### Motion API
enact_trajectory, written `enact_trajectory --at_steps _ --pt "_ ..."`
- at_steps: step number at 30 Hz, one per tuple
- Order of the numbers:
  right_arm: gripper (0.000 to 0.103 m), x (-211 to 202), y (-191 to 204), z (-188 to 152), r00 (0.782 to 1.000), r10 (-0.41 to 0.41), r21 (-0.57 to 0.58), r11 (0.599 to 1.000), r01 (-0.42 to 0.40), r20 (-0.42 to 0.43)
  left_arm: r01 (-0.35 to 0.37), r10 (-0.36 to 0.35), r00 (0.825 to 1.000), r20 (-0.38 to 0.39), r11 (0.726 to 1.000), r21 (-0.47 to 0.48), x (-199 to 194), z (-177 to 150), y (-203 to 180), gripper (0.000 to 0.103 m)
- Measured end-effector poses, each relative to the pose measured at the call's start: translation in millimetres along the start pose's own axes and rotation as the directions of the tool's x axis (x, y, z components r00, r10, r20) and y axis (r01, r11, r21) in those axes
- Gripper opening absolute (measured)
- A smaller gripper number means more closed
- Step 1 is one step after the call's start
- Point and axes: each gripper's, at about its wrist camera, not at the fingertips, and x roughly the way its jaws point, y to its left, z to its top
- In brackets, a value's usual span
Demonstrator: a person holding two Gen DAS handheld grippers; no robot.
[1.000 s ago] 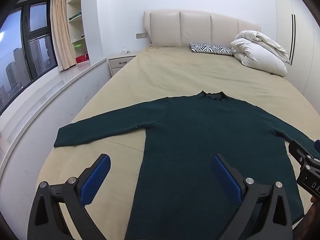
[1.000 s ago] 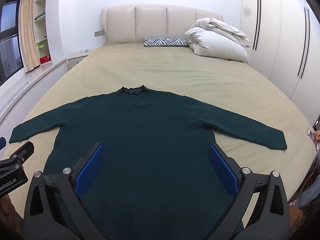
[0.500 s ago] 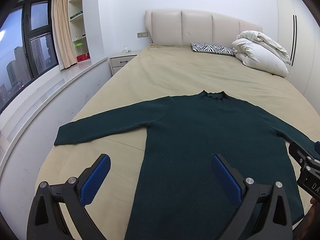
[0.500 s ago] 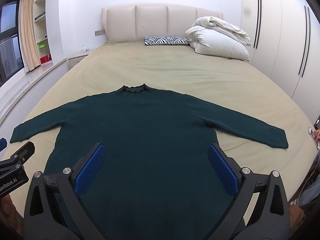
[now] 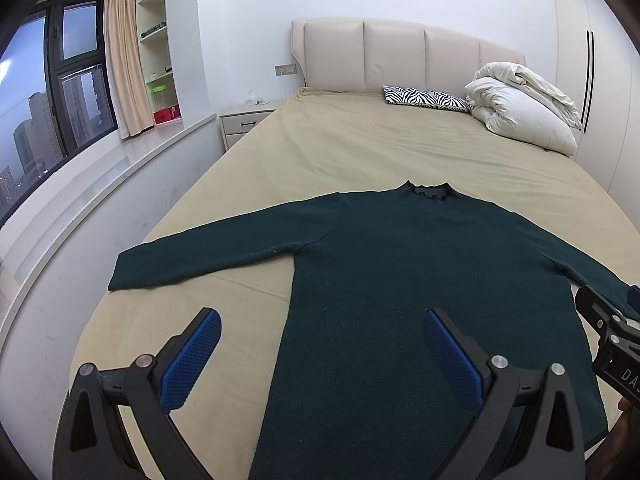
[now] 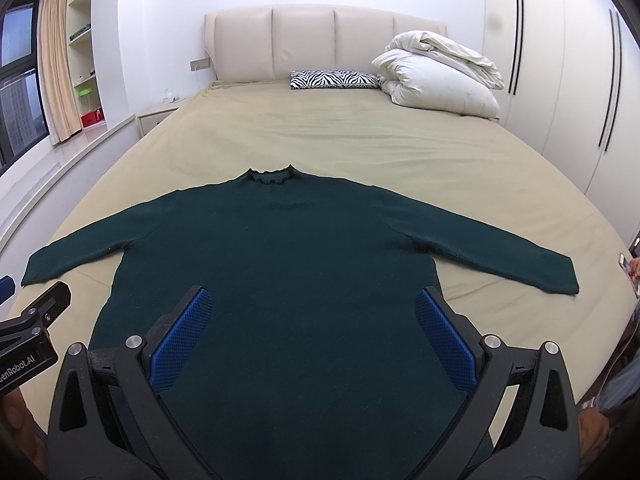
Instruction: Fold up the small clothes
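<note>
A dark green knit sweater (image 6: 296, 272) lies flat and face-up on the beige bedsheet (image 6: 360, 140) near the foot of the bed, both long sleeves spread out to the sides and its small ruffled collar (image 6: 270, 176) pointing toward the padded cream headboard (image 6: 320, 44). The fabric looks soft and fuzzy, without visible folds.

The left gripper (image 5: 320, 340) hangs above the sweater's left hem edge, its ribbed blue pads (image 5: 192, 356) spread wide with nothing between them. The right gripper (image 6: 312, 320) hangs over the lower body of the sweater, its textured blue pads (image 6: 444, 336) likewise wide apart and holding nothing.

At the head of the bed rest a flat zebra-print pillow (image 6: 334, 79) and, just beside it, a puffy white duvet (image 6: 436, 76) bundled into a rounded heap.
</note>
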Motion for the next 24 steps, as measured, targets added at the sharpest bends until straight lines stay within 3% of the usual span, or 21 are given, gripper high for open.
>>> enact_trajectory --at_steps 24 --pt "0.103 -1.1 1.6 -1.9 1.000 0.007 -0.005 1.000 -0.008 -0.012 -0.001 0.001 1.000 -0.002 1.000 -0.002 -0.4 -0.3 -2.8 0.103"
